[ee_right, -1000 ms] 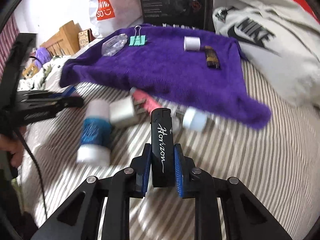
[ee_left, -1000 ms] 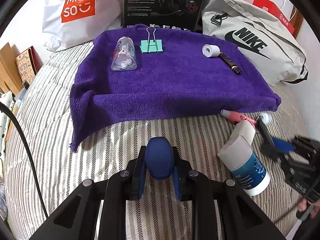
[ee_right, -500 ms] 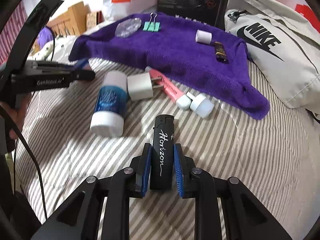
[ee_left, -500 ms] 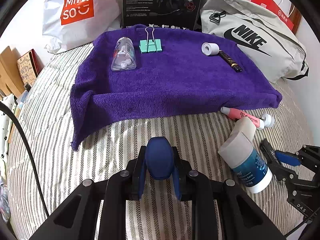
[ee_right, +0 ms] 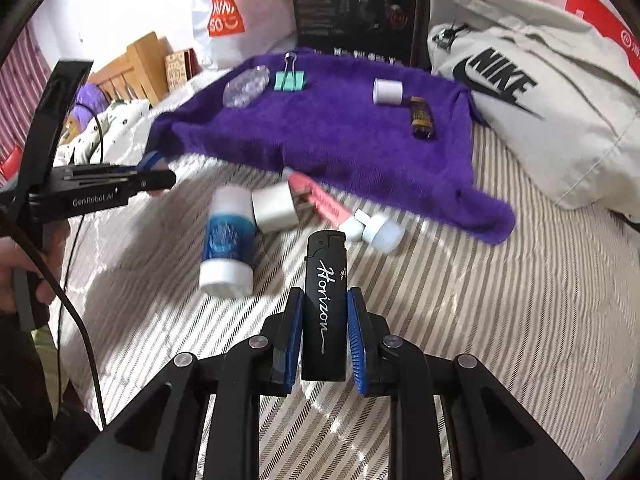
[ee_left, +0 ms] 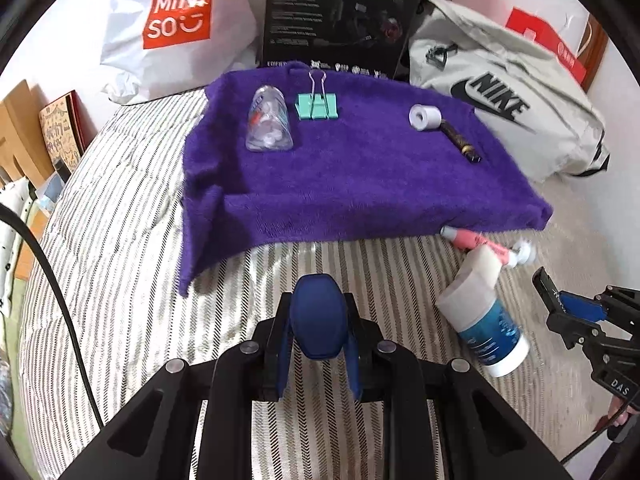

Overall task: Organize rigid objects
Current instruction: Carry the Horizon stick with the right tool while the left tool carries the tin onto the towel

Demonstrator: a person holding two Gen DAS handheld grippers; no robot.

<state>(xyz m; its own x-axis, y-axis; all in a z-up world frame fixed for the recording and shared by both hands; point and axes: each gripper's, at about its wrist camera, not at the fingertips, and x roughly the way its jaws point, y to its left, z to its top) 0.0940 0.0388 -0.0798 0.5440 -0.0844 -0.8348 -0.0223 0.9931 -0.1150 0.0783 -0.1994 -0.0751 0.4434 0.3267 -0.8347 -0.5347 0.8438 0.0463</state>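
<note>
My left gripper (ee_left: 318, 320) is shut on a dark blue oval object (ee_left: 318, 316), held over the striped bed short of the purple towel (ee_left: 360, 184). My right gripper (ee_right: 323, 308) is shut on a black "Horizon" lighter (ee_right: 324, 296) that points at the towel (ee_right: 340, 140). On the towel lie a clear pill container (ee_left: 269, 124), a teal binder clip (ee_left: 317, 104), a white tape roll (ee_left: 425, 117) and a dark pen-like tube (ee_left: 460, 142). The right gripper (ee_left: 560, 300) also shows at the right edge of the left wrist view.
On the bed by the towel's front edge lie a blue-and-white bottle (ee_right: 228, 240), a white charger cube (ee_right: 275, 212), a pink tube (ee_right: 324, 200) and a white cap (ee_right: 384, 234). A Miniso bag (ee_left: 176, 28), a black box (ee_left: 340, 12) and a Nike bag (ee_left: 500, 100) stand behind. A hand (ee_right: 24, 264) holds the left gripper's handle.
Both grippers keep their hold. The right gripper has shifted a little with the lighter, so the bottle and tube sit lower in its view. The left gripper has edged slightly toward the towel.
</note>
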